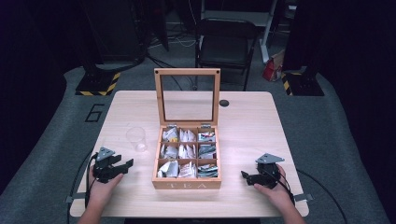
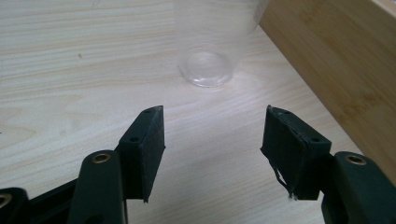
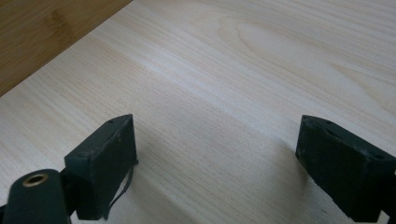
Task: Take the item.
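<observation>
The left gripper (image 1: 122,164) rests near the table's (image 1: 247,116) near-left corner, its jaws apart with nothing between them, aimed at the clear plastic cup (image 1: 137,138) that stands upright just left of the open tea box (image 1: 187,183). To take the cup well, it should go forward level until the jaws straddle the cup's wall low down, then close gently, since thin plastic likely buckles. The right gripper (image 1: 247,176), jaws wide and empty, lies right of the box.
</observation>
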Demonstrator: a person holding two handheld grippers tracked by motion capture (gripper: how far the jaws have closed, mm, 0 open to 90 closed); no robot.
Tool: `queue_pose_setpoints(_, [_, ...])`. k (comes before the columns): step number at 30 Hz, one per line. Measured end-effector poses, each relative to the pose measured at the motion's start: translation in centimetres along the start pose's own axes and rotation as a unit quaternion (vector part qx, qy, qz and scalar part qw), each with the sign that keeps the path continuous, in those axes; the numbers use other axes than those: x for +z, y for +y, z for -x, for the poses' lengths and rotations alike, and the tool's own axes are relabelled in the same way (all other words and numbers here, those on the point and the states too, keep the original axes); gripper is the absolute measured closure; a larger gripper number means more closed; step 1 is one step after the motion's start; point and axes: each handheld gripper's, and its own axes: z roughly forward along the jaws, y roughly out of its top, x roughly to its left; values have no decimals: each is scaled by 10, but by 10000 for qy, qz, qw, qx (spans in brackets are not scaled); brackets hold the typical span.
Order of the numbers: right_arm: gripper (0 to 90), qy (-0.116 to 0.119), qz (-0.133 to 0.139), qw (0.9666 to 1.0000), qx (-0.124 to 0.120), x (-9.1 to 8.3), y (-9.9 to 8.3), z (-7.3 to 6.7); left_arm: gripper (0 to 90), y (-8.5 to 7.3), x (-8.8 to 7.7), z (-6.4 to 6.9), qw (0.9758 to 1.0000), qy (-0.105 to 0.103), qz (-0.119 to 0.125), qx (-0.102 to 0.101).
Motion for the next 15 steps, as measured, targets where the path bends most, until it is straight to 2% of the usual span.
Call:
queue_pose_setpoints(2, [115, -1, -1, 10000, 1, 0, 0, 0, 397, 1, -2, 2, 10000, 68, 39, 26])
queue_pose_setpoints(7, [115, 11, -13, 10000, -1, 0, 0, 0, 408, 5, -5, 6, 9999, 59, -3, 82])
queue_pose_setpoints(14, [116, 15, -20, 10000, -4, 0, 0, 0, 426, 12, -13, 14, 9998, -33, 5, 206])
queue_pose_setpoints(15, [116, 16, -20, 10000, -6, 0, 0, 0, 433, 12, -13, 16, 9998, -50, 74, 149])
